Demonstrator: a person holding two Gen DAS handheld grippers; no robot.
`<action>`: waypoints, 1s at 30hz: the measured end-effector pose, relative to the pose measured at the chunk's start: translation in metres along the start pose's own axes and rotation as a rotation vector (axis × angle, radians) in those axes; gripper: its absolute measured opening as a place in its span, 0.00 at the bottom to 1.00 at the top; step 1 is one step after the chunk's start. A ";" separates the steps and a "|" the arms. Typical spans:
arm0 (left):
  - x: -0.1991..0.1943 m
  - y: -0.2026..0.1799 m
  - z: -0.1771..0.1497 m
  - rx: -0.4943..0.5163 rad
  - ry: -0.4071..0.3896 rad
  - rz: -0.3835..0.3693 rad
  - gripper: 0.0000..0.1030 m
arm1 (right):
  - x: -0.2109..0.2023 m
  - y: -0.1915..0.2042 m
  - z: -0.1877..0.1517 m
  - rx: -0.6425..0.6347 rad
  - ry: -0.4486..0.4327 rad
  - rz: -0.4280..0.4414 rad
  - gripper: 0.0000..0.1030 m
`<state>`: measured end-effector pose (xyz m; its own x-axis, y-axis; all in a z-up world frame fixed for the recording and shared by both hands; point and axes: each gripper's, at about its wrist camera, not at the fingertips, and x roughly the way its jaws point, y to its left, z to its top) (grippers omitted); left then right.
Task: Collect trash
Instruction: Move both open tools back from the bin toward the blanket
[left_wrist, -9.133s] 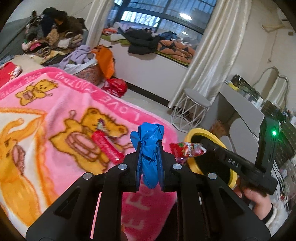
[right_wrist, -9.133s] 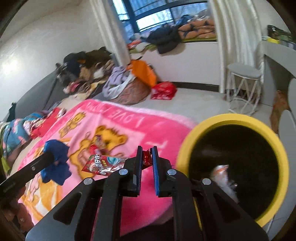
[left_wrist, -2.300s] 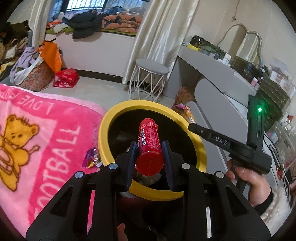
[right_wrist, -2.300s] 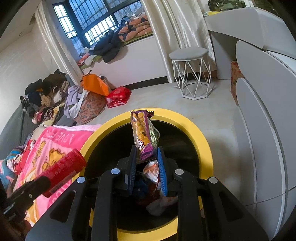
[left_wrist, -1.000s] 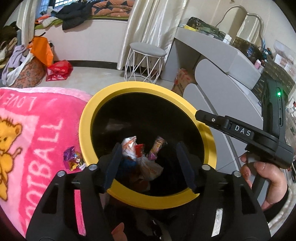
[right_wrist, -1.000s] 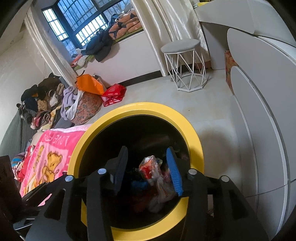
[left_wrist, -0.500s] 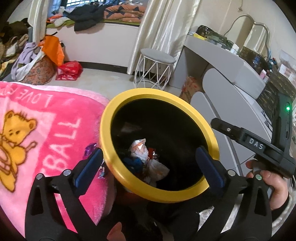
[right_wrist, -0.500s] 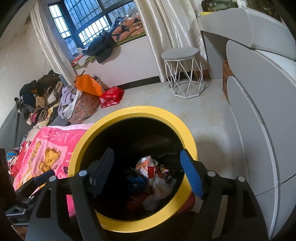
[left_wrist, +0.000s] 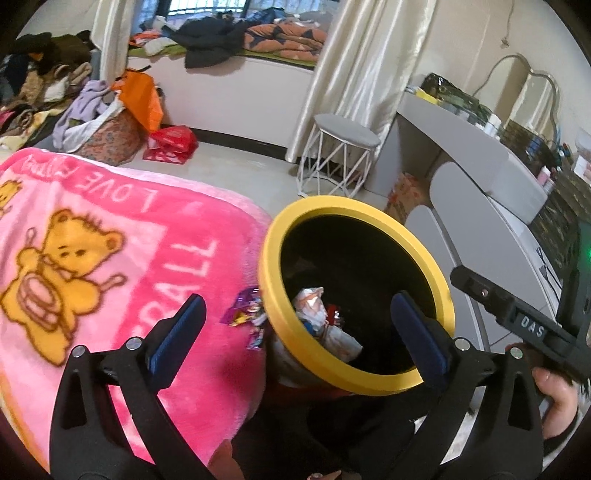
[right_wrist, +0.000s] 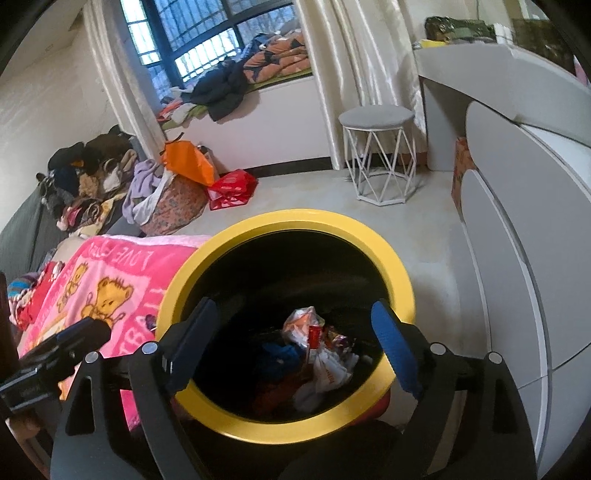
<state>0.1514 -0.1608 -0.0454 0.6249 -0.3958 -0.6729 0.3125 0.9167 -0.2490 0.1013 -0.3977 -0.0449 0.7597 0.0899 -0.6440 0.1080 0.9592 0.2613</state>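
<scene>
A bin with a yellow rim (left_wrist: 274, 258) (right_wrist: 295, 218) and black inside stands against the pink bear blanket (left_wrist: 110, 240) (right_wrist: 110, 273). Crumpled wrappers (left_wrist: 314, 306) (right_wrist: 317, 343) lie at its bottom. A purple wrapper (left_wrist: 245, 312) lies on the blanket right beside the rim. My left gripper (left_wrist: 297, 336) is open wide and holds nothing, straddling the bin's near left rim from above. My right gripper (right_wrist: 293, 347) hangs over the bin mouth, its jaws still opening, with nothing gripped between them. In the left wrist view the right gripper's body (left_wrist: 517, 317) sits in a hand (left_wrist: 554, 398).
A white wire stool (left_wrist: 347, 136) (right_wrist: 376, 114) stands on the floor beyond the bin. A grey dresser (left_wrist: 480, 155) (right_wrist: 517, 184) runs along the right. A red bag (left_wrist: 171, 138), a patterned basket (right_wrist: 177, 206) and piled clothes lie at the far left.
Both grippers let their trash fall into the bin and spread their jaws wide. The left one has drawn back and to the left, bringing more blanket into view; the right one has risen a little.
</scene>
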 end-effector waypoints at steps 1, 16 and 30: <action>-0.004 0.003 0.000 -0.001 -0.011 0.008 0.90 | -0.002 0.005 -0.002 -0.011 -0.004 0.005 0.83; -0.063 0.042 -0.015 -0.053 -0.126 0.119 0.90 | -0.030 0.069 -0.027 -0.182 -0.125 0.059 0.94; -0.113 0.050 -0.052 -0.010 -0.279 0.251 0.90 | -0.084 0.103 -0.056 -0.286 -0.385 0.096 0.94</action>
<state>0.0597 -0.0676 -0.0180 0.8528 -0.1567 -0.4982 0.1185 0.9871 -0.1077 0.0123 -0.2916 -0.0044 0.9454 0.1278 -0.2998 -0.1138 0.9915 0.0639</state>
